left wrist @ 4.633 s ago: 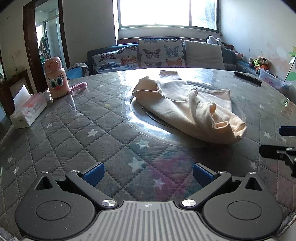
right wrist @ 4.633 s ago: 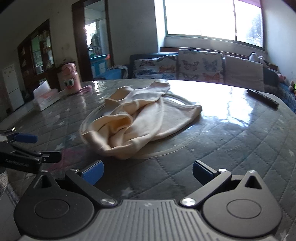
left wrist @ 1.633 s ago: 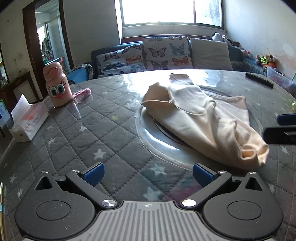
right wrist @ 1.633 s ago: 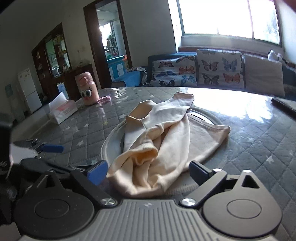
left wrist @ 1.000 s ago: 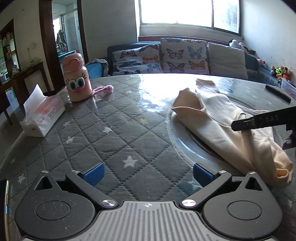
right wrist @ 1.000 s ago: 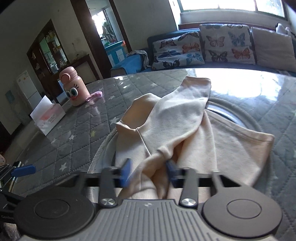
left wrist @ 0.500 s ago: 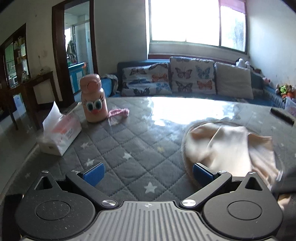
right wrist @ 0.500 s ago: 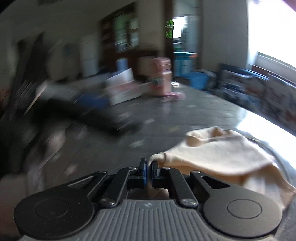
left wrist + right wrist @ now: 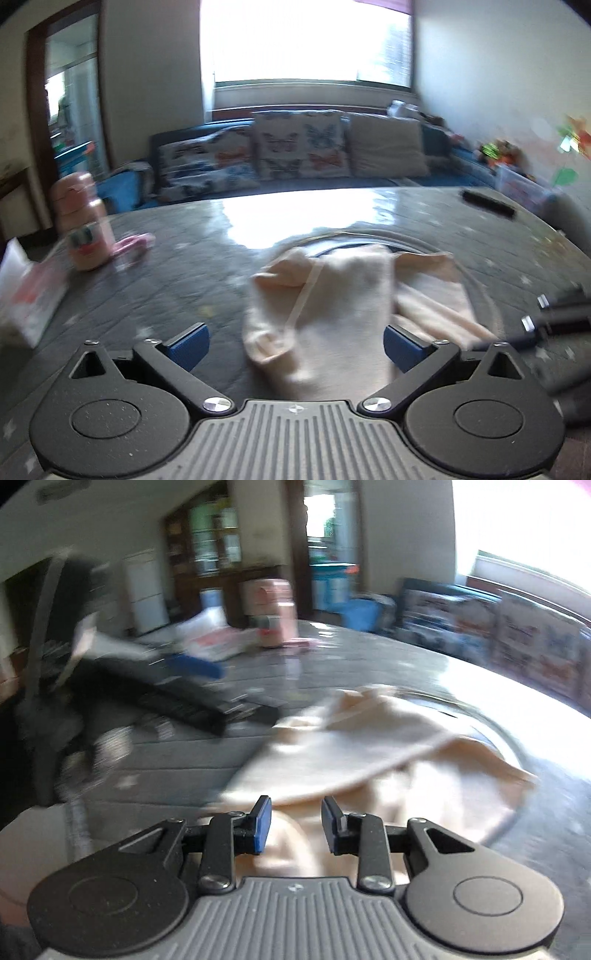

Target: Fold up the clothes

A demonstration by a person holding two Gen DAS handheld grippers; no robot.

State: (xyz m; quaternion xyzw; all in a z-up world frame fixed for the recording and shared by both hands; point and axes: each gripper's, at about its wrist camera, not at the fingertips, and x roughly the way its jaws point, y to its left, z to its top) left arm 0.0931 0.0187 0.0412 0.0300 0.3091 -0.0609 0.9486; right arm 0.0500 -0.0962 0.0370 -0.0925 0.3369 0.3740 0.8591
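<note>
A cream garment (image 9: 332,310) lies crumpled on the grey quilted table (image 9: 177,266), partly on a glass turntable (image 9: 480,291). My left gripper (image 9: 294,345) is wide, its jaws closing slightly; the near end of the garment lies between its blue pads (image 9: 186,345), and they do not touch it. In the right wrist view the garment (image 9: 351,760) spreads just ahead of my right gripper (image 9: 296,823), whose jaws are opening with cloth below the gap and no pad pressing on it. The right gripper (image 9: 554,321) shows at the left view's right edge. Both views are blurred.
A pink cartoon bottle (image 9: 85,229), a small pink item (image 9: 135,242) and a tissue pack (image 9: 26,295) stand at the table's left. A black remote (image 9: 487,203) lies far right. A sofa with butterfly cushions (image 9: 295,155) is behind. The left gripper (image 9: 232,688) reaches in from the left.
The right gripper, shut on a fold of the garment and pulling it left half a second ago, has parted its jaws. The left gripper swung round so the garment now lies between its fingers.
</note>
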